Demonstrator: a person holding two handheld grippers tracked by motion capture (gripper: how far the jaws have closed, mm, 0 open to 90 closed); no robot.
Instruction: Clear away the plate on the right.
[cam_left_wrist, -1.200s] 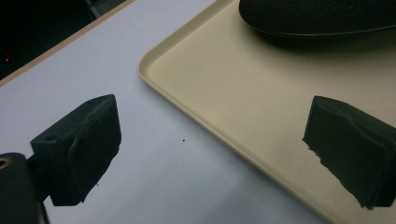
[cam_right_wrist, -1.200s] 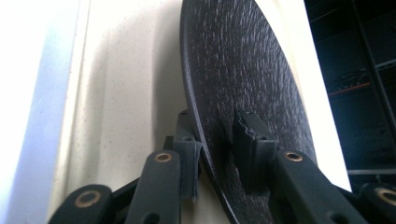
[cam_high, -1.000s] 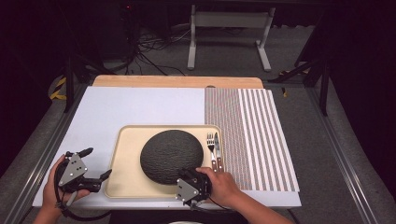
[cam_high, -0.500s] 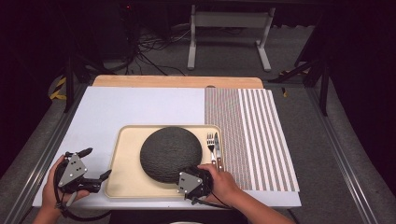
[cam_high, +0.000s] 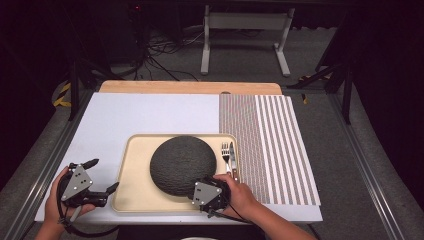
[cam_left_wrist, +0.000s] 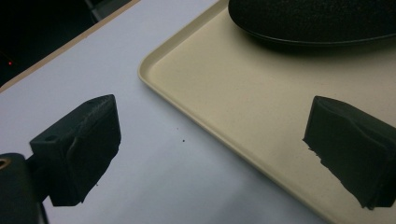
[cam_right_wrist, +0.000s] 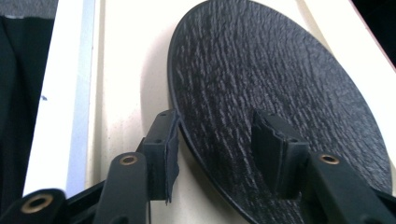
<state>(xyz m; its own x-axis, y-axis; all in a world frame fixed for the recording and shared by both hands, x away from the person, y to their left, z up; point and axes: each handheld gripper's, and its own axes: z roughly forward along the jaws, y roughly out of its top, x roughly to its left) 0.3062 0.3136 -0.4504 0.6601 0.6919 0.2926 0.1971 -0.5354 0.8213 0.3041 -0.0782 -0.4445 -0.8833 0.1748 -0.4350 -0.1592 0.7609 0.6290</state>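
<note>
The right gripper (cam_high: 212, 186) has just been opening; its fingers (cam_right_wrist: 163, 149) straddle the near rim of the black plate (cam_high: 183, 164), one finger beneath, one above, pads apart from it. The left gripper (cam_high: 100, 176) has its fingers (cam_left_wrist: 79, 149) spread wide across the tray (cam_high: 131, 195) edge on the bench (cam_high: 150, 112). Beyond the right fingers, a fork (cam_high: 225, 152) and a knife (cam_high: 232, 157) lie on the tray.

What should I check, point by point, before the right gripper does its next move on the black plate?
1. Right gripper jaws, which have just been opening, straddle the black plate rim: ok.
2. Pads pressing the plate: not ok, gaps show.
3. Plate lies on the tray: ok.
4. Fork and knife lie apart from the plate: ok.
5. Left gripper open, at the tray's left edge: ok.
</note>
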